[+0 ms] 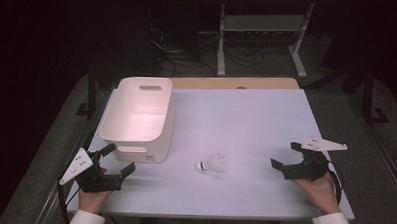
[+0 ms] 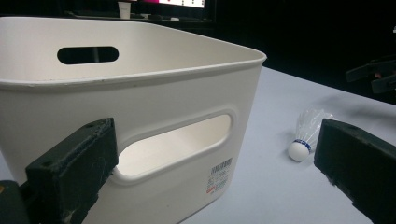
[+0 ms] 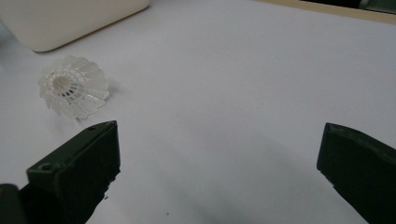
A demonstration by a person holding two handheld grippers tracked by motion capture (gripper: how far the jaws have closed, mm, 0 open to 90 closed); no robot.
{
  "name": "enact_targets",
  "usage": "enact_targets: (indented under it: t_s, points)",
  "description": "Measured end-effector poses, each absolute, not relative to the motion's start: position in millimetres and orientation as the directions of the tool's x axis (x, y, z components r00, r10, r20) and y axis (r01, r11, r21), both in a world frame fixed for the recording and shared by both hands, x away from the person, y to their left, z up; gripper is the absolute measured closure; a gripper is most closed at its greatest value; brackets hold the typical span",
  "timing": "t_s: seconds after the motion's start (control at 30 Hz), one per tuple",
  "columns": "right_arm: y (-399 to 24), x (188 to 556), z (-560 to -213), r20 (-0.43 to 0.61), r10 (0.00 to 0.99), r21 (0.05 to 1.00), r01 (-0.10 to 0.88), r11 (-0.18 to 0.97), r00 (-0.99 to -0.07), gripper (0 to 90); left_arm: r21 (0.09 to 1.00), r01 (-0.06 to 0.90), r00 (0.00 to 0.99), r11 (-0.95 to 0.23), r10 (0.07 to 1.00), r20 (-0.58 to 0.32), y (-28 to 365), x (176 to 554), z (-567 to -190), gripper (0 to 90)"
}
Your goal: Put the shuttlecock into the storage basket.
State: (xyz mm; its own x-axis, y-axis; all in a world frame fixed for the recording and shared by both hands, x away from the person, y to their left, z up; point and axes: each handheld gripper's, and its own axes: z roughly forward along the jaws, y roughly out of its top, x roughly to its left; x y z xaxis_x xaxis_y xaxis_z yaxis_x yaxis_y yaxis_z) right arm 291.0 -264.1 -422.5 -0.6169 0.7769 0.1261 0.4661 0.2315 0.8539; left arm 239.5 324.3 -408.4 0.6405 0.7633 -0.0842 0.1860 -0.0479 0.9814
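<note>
A lab or test room, dark beyond the lit table (image 1: 266,114). At twelve o'clock behind it, a white metal bench frame (image 1: 262,31) stands over loose cables (image 1: 188,56) on grey carpet. A monitor (image 2: 180,3) glows at the back wall. The white work surface is bare, like a staged recording bench.

Dim room beyond a white-topped table (image 1: 266,119); white metal shelf frame (image 1: 262,29), tangled cables (image 1: 188,59) on dark floor.
</note>
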Motion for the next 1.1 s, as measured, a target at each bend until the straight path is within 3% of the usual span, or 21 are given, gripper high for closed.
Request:
enact_targets:
  t_s: [0.57, 0.7, 1.1]
  points:
    - [-263, 289, -424, 0.118, 0.770, 0.855, 0.459, 0.244, -0.628, 0.0, 0.979, 0.199, 0.651, -0.048, 0.753, -0.096, 324, 243, -409, 0.0]
    - [-264, 289, -425, 0.122, 0.774, 0.850, 0.468, 0.242, -0.621, 0.0, 0.980, 0.180, 0.654, -0.084, 0.754, -0.056, 322, 240, -403, 0.0]
    - [-265, 286, -421, 0.111, 0.783, 0.873, 0.437, 0.218, -0.612, 0.0, 0.985, 0.163, 0.666, -0.057, 0.743, -0.067, 322, 234, -381, 0.0]
